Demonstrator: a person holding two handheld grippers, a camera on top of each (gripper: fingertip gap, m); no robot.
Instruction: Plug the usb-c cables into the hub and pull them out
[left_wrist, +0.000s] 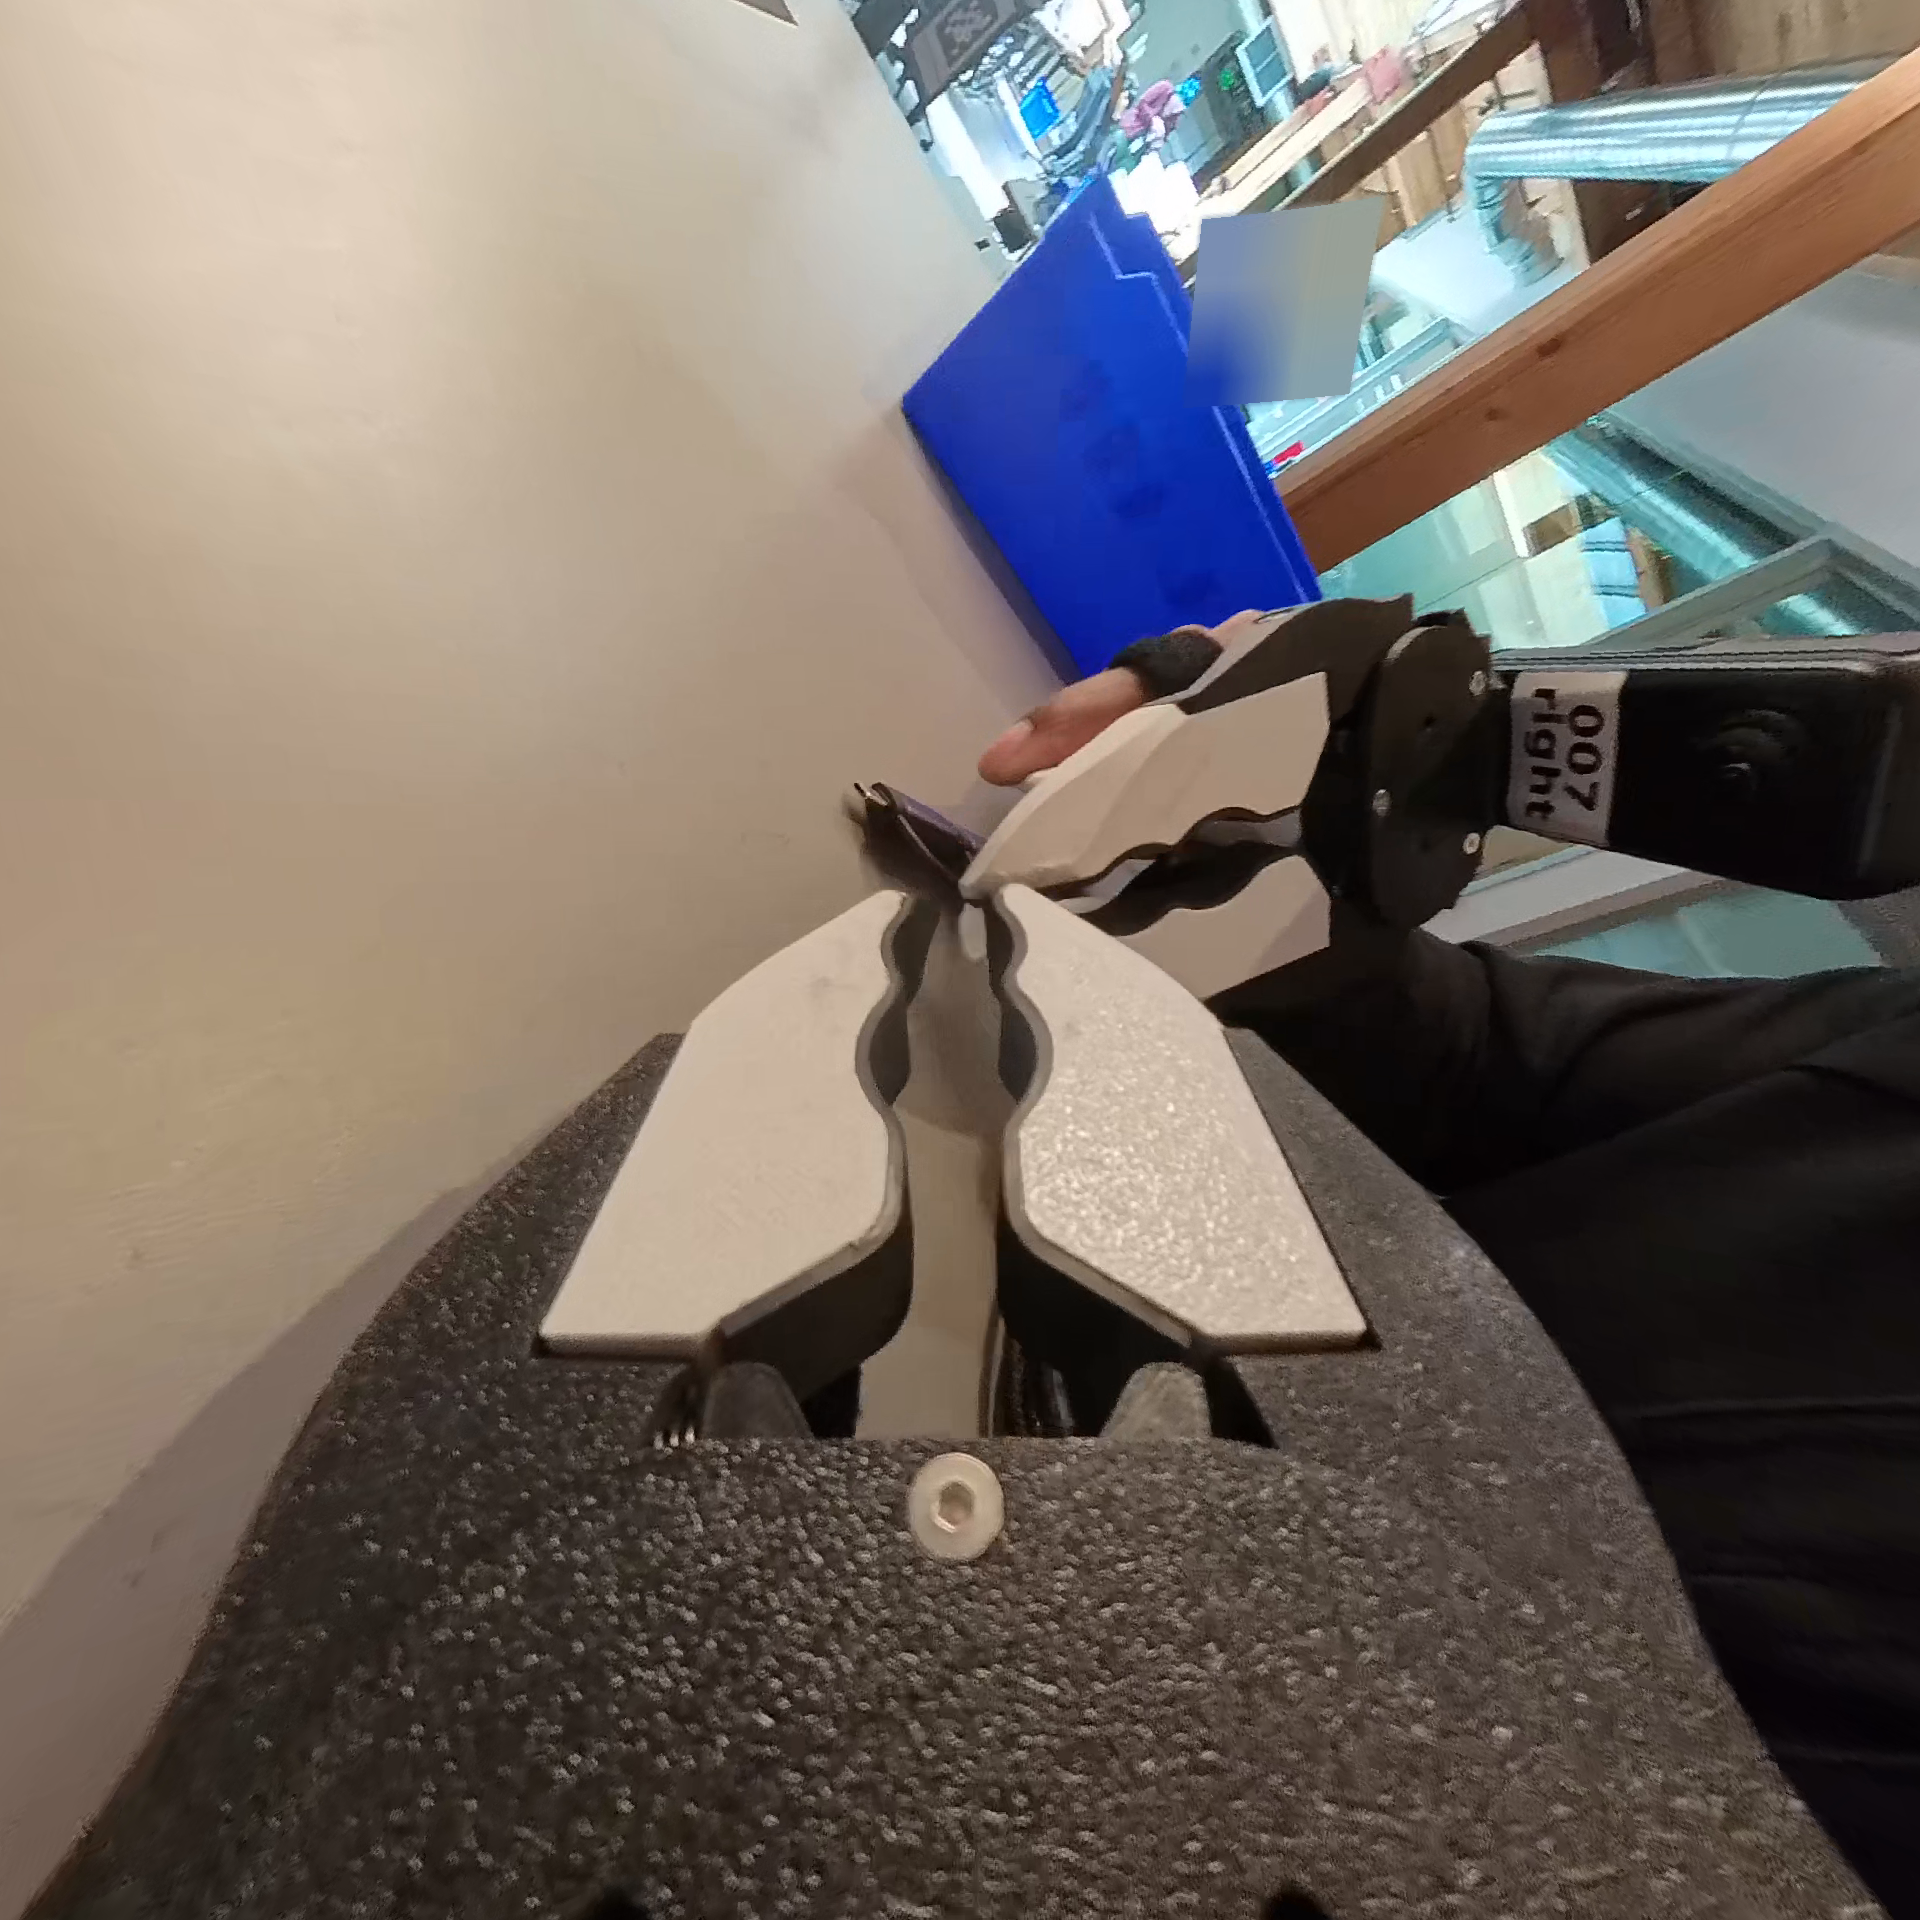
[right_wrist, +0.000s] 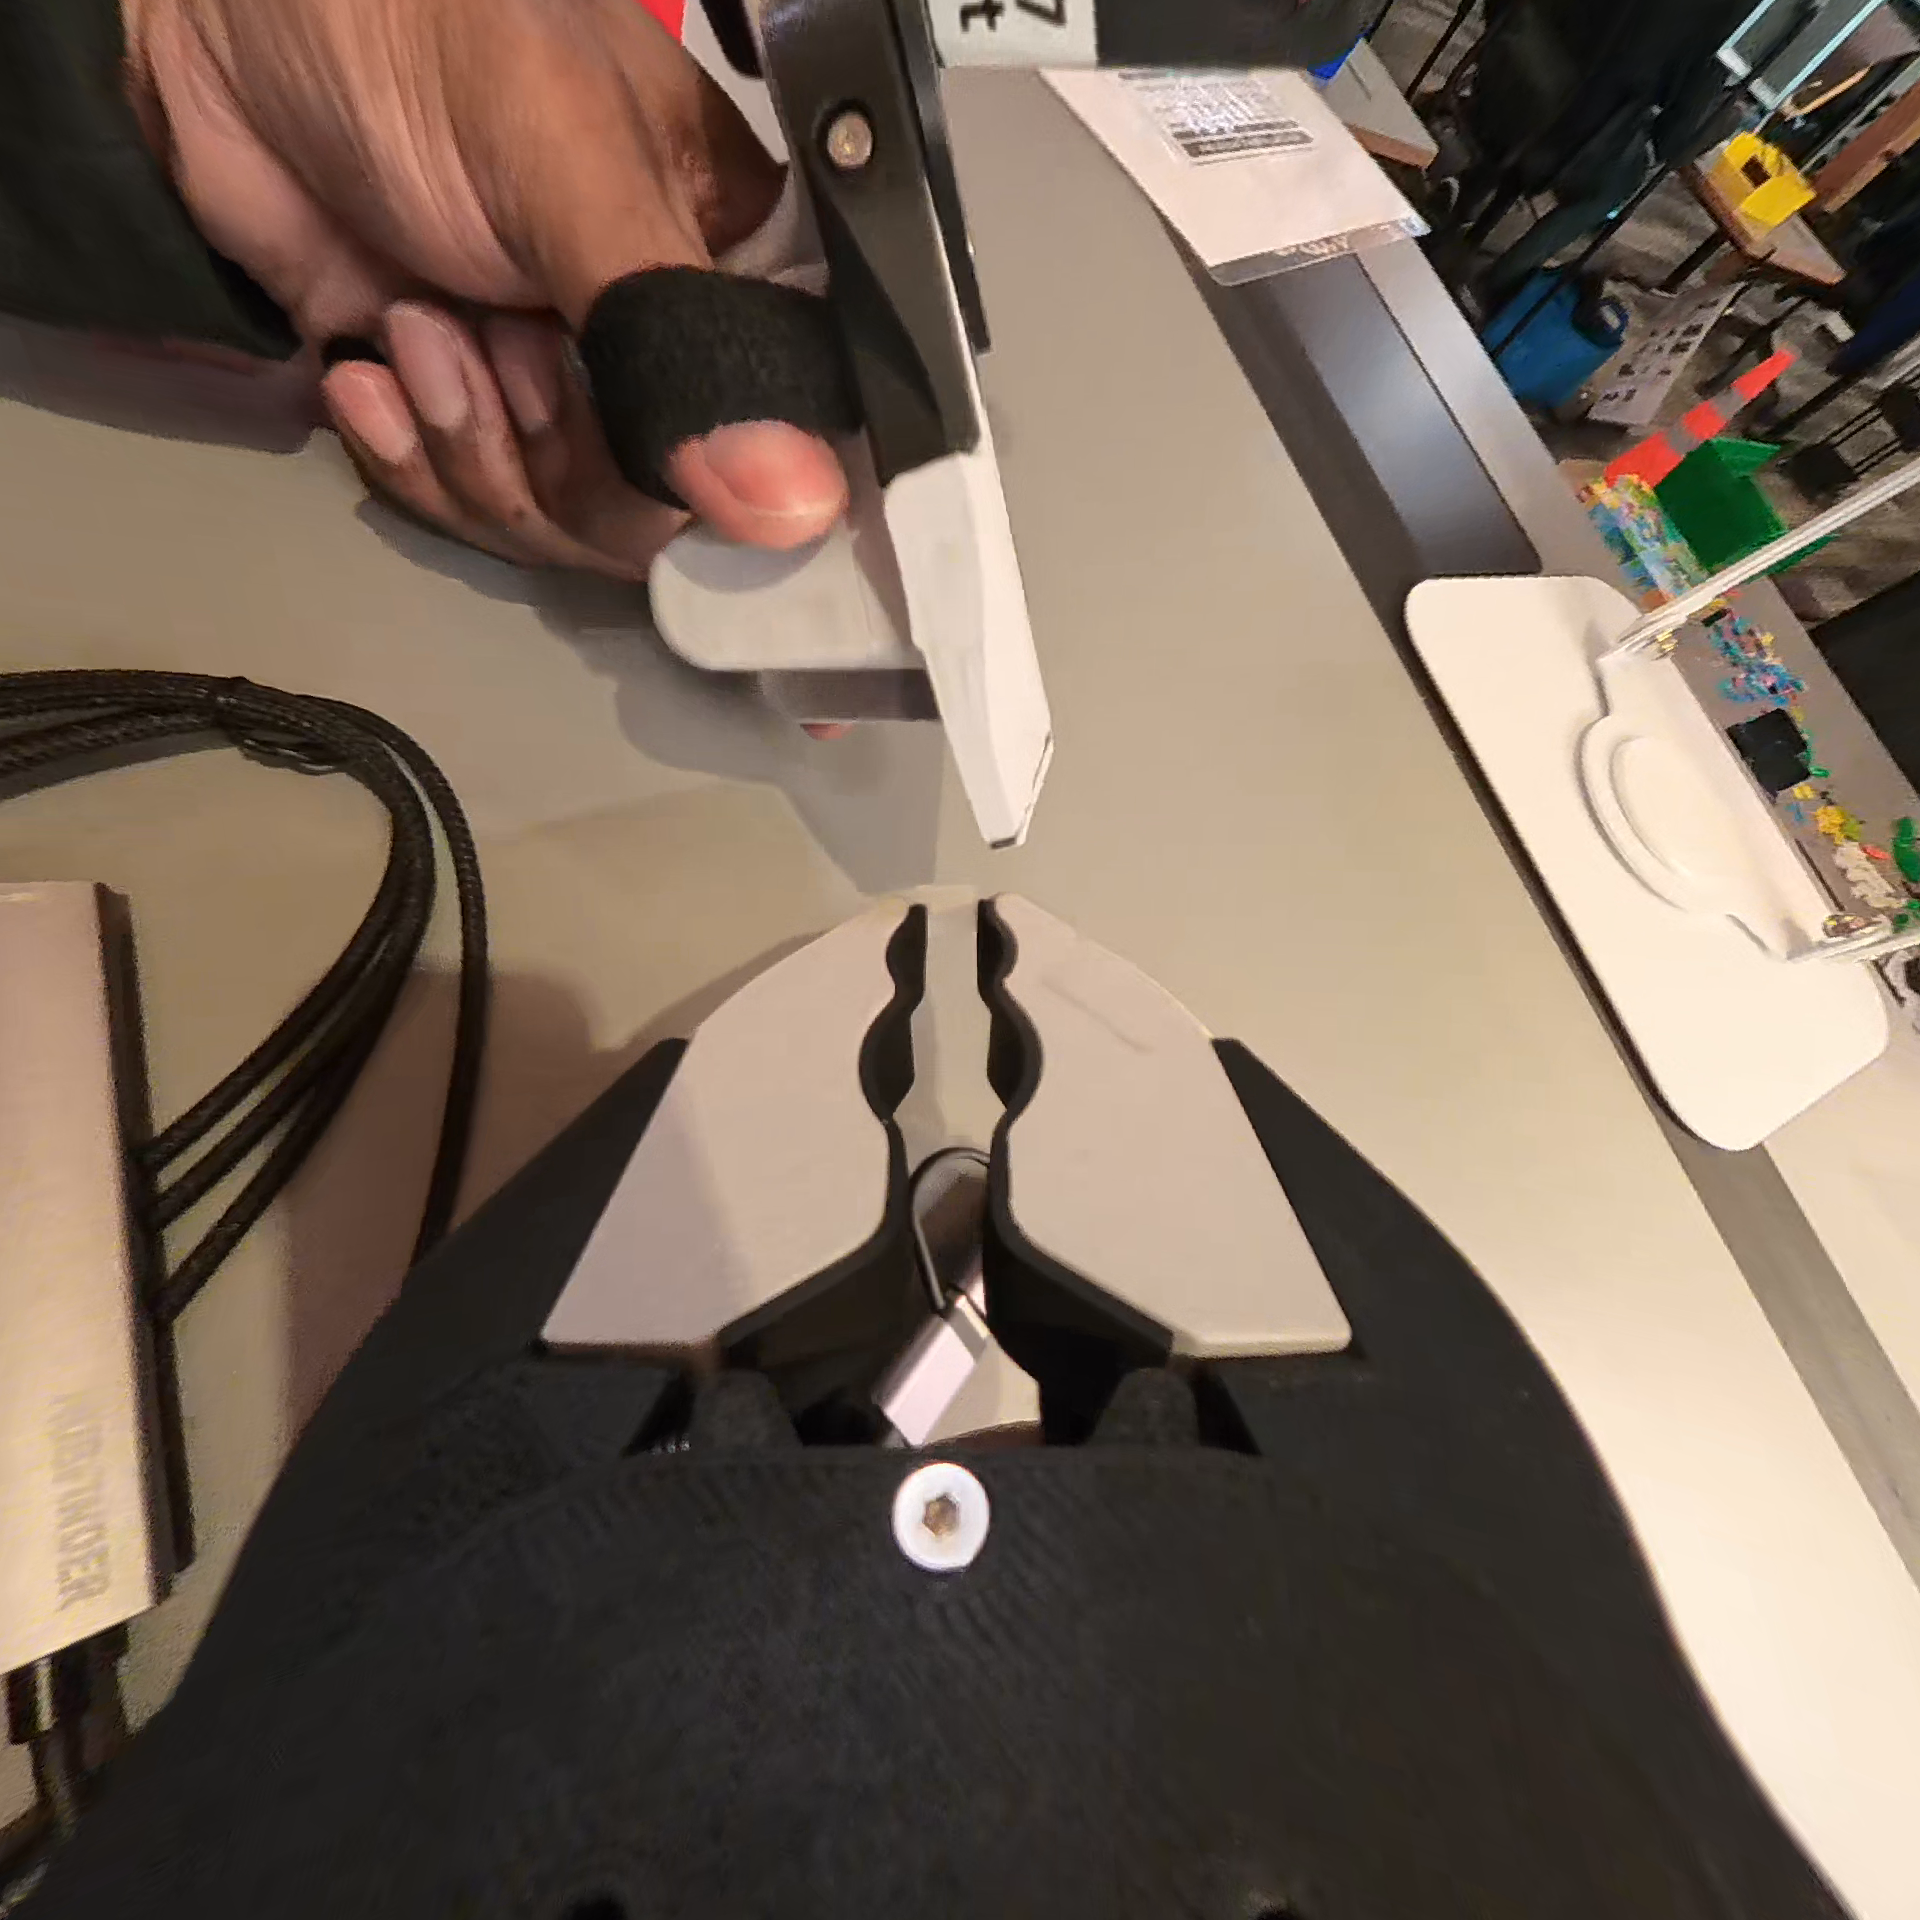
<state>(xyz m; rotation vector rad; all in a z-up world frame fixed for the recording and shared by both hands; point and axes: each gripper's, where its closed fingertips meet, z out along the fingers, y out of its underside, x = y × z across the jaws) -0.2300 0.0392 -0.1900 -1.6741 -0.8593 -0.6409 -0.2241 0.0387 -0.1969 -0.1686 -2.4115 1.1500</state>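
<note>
Right wrist view: right gripper (right_wrist: 951, 914) fingers stand slightly parted, a silver usb-c plug (right_wrist: 935, 1351) lying loose between them near their base, not pinched. Silver hub (right_wrist: 62, 1247) sits at left on the grey table (right_wrist: 1247, 727), black braided cables (right_wrist: 312, 1039) running from its side. Left gripper (left_wrist: 956, 904) likewise slightly parted (nothing gripped), tips close to the right's.

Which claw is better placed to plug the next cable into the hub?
Right, probably. A silver plug shows in the right claw's gap, and the hub lies close beside that claw. The left claw shows nothing between its fingers.
</note>
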